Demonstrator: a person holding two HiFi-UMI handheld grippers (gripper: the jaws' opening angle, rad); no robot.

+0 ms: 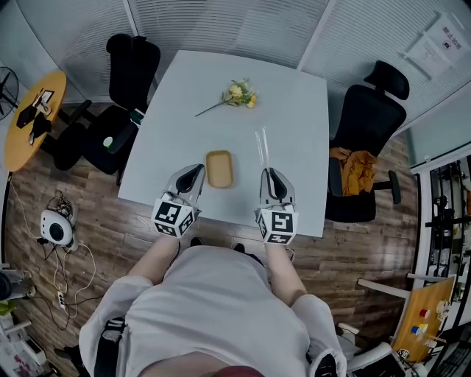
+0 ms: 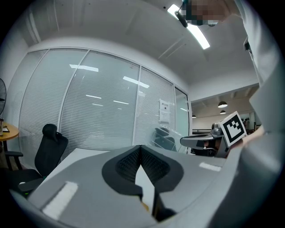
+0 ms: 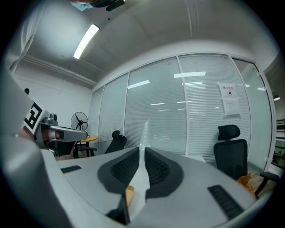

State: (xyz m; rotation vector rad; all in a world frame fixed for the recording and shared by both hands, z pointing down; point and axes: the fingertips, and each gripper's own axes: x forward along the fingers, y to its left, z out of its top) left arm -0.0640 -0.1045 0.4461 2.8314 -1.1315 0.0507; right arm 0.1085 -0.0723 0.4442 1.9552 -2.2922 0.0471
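Grey left gripper [image 1: 196,170] hovers over the white desk's [image 1: 294,110] near edge, jaws pressed together, empty; right gripper [image 1: 269,172] pinches an upright clear plastic sheet [image 1: 261,147]; a tan oblong tray [image 1: 219,168] lies between them.

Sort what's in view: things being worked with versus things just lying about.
In hand: clear upright plastic sleeve pinched by the right gripper; tan oblong tray beside the left gripper.
Lying about: yellow flower sprig on the white table; black office chairs; round wooden side table.

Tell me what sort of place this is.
Probably an office meeting room: a white table, black office chairs on either side of it, and glass partition walls with blinds.
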